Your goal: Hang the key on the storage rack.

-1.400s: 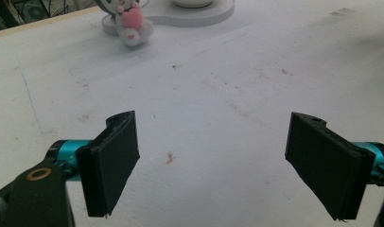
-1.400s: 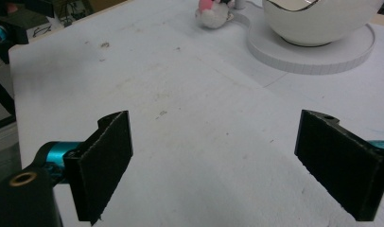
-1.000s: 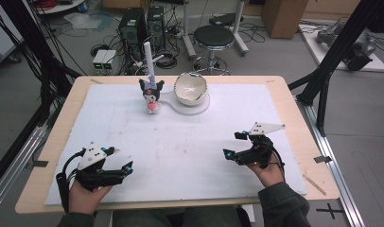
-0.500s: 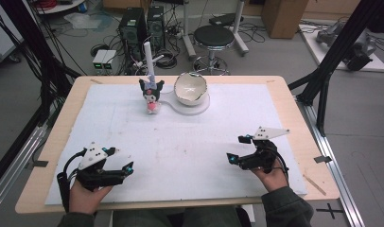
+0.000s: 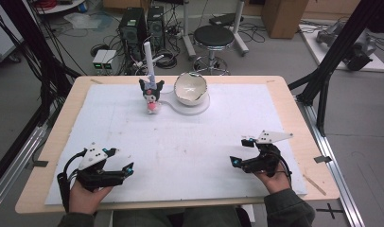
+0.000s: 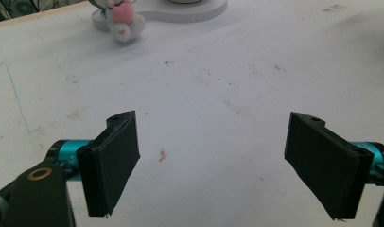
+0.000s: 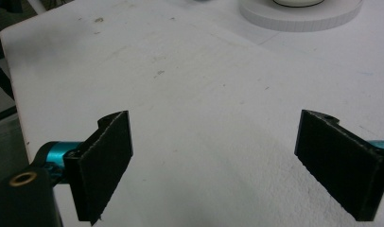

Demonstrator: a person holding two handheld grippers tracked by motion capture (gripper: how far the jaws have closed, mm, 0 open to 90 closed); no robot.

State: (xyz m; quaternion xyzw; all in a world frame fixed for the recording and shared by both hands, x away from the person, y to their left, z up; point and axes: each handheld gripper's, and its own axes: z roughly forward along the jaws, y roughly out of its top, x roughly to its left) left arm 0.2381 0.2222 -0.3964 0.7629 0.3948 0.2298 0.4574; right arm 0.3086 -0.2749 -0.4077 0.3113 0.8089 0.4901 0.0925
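Note:
A small plush toy [image 5: 152, 96] with black ears and a pink body stands at the far middle of the white mat [image 5: 190, 142]. Right of it, a cream bowl [image 5: 190, 88] rests on a round white base [image 5: 195, 106]. My left gripper [image 5: 123, 161] lies low over the mat near the front left, open, with nothing between its fingers. My right gripper [image 5: 240, 152] is at the front right, also open and empty. In the left gripper view the open gripper [image 6: 213, 161] faces the plush toy [image 6: 120, 19] far ahead. The right gripper [image 7: 213, 161] in its own view points toward the white base [image 7: 299, 16].
A white upright post [image 5: 148, 56] rises just behind the plush toy. The mat covers most of a wooden table [image 5: 303, 142]. Beyond the far edge are a black stool [image 5: 213, 35], computer boxes and cables on the floor. Black frame struts stand at both sides.
My right gripper has drifted slightly to the right and toward the front edge. The left gripper, the plush toy and the bowl have kept still.

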